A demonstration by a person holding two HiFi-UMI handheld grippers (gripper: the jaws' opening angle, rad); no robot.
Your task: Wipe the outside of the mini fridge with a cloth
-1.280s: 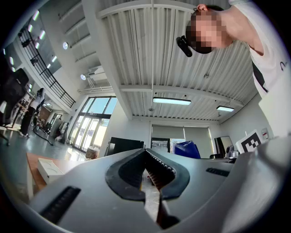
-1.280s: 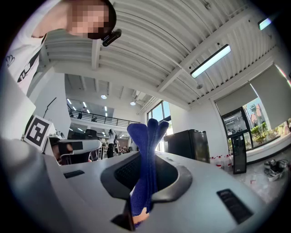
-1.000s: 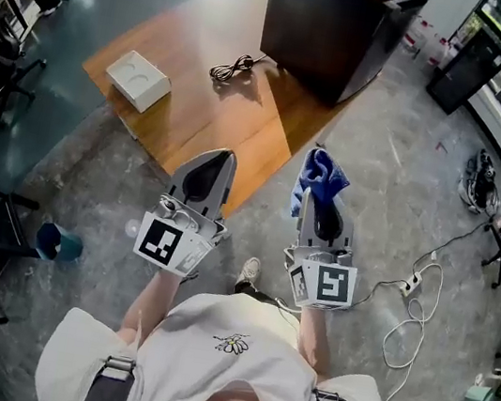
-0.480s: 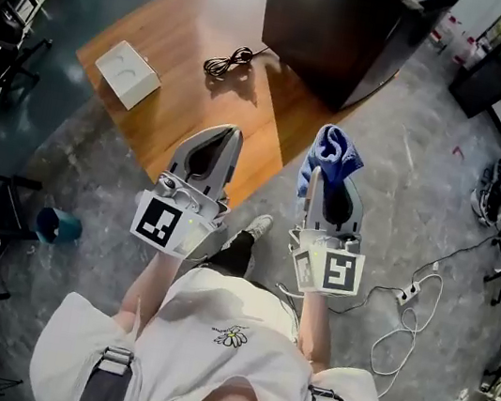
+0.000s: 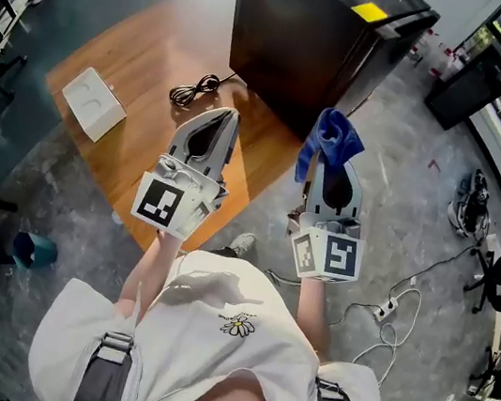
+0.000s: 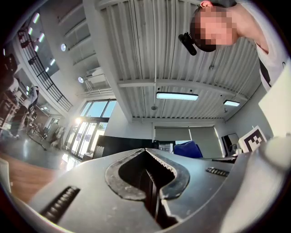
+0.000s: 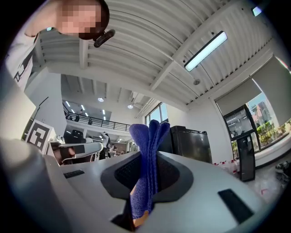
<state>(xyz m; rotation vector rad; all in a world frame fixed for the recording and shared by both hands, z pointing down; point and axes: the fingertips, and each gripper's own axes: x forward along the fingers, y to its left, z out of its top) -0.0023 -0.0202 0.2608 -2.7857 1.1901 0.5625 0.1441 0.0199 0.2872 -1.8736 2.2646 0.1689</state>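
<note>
The right gripper [image 7: 148,157] was clamped on a blue microfibre cloth [image 7: 148,136]. The folded cloth was nipped low between the jaws and stood up past their tips in a soft bunch. The left gripper [image 6: 146,152] carried nothing, its toothed jaws pressed together with no more than a hairline gap between them.

Both tools were held out in front of the person, pointing at the black mini fridge [image 5: 307,33], the left one a little further from its front corner than the right. Over the last second the person had stepped in. The fridge, which had sat well ahead of the grippers, filled more of the head view, and the cloth had come up just short of its near lower corner. From the right gripper view the cabinet looked a little way beyond the cloth, so I judged it had not yet touched, and no wiping had begun. The approach was nearly done, and what remained was to lay the cloth on a side panel.

The fridge stood on a wooden platform [image 5: 147,82], with its coiled power cord [image 5: 193,90] lying beside its left face. A white box [image 5: 93,104] sat further out from the fridge, near the platform's edge.
</note>
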